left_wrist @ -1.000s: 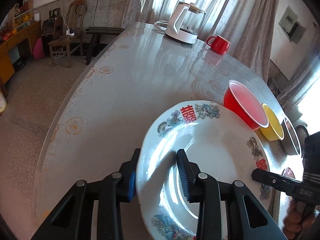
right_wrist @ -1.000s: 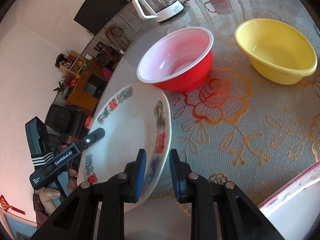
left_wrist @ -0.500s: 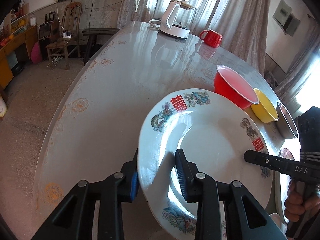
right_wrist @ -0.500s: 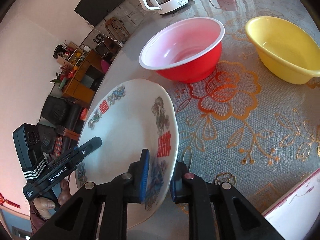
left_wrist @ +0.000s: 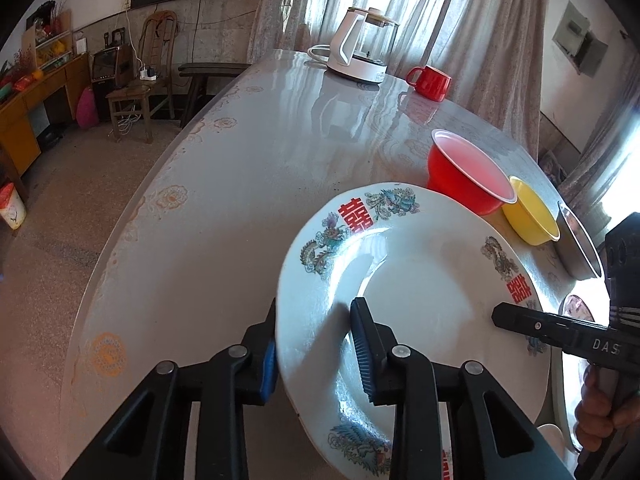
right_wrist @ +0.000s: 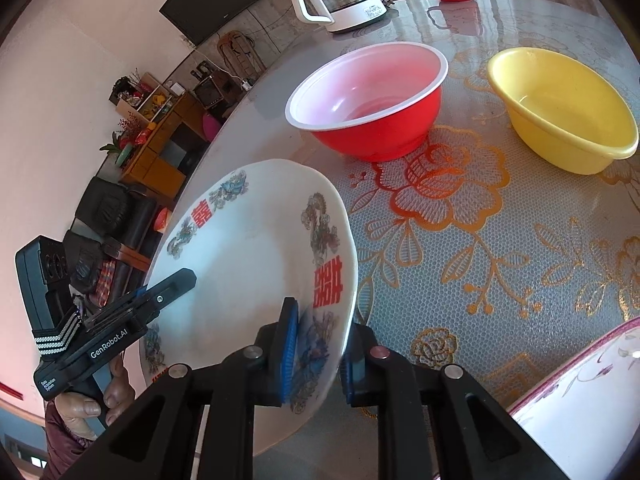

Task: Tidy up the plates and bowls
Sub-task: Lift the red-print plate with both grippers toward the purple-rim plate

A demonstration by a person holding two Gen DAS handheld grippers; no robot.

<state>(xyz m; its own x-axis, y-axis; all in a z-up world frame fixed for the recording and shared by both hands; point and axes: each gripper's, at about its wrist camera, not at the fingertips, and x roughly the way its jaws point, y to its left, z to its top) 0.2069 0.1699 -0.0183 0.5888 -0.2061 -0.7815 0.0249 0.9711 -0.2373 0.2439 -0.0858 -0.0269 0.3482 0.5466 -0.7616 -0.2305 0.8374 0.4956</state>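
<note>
A white plate (left_wrist: 420, 280) with red characters and painted dragons is held above the table between both grippers. My left gripper (left_wrist: 316, 320) is shut on its near left rim, one pad under the rim and one on the plate's face. My right gripper (right_wrist: 320, 320) is shut on the opposite rim, beside a red character. Each gripper shows in the other's view: the right gripper (left_wrist: 504, 316) reaches in from the right, the left gripper (right_wrist: 172, 284) from the left, each with a hand on its grip. A red bowl (right_wrist: 372, 100) and a yellow bowl (right_wrist: 560, 108) sit side by side beyond the plate.
A metal bowl (left_wrist: 576, 244) stands past the yellow bowl (left_wrist: 530, 216). A second plate with a pink rim (right_wrist: 580, 400) lies at the near right. A white kettle (left_wrist: 360, 48) and a red mug (left_wrist: 430, 82) stand at the far side. The round table's edge (left_wrist: 132, 208) curves along the left.
The plate, held by both grippers, has shifted back from the bowls, which now look smaller in the left wrist view. In the right wrist view it has tilted more.
</note>
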